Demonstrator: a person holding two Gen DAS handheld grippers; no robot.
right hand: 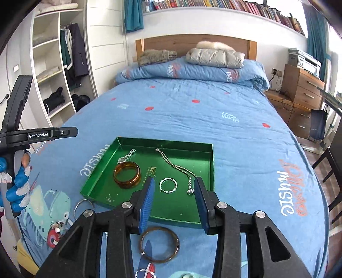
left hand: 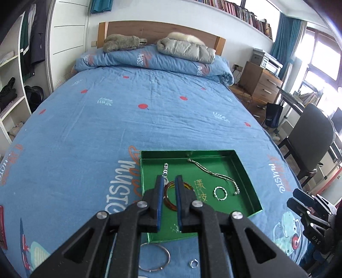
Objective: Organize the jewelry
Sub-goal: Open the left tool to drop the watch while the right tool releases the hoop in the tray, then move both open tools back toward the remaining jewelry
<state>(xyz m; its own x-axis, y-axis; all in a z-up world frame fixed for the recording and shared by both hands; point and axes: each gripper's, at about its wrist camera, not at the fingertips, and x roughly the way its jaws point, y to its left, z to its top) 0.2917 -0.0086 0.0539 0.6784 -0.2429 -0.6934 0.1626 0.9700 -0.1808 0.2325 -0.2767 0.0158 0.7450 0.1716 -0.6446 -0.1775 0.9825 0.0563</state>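
tray (right hand: 102, 177): shiny green metal, shallow, ahead of both grippers
left gripper (left hand: 170, 181): jaws slightly apart, nothing held
right gripper (right hand: 174, 186): spread wide
bangle (right hand: 159, 243): thin brown hoop, below right gripper

Blue bedspread (left hand: 106, 128), grey puffer jacket (right hand: 214, 58), wooden dresser (right hand: 303, 89), bookshelf (right hand: 213, 3)

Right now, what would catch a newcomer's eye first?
The green tray on the blue bed, holding an amber bangle, a watch, a chain and a twisted silver ring. The open right gripper hovers over its near edge, above a thin brown bangle lying outside on the bedcover.
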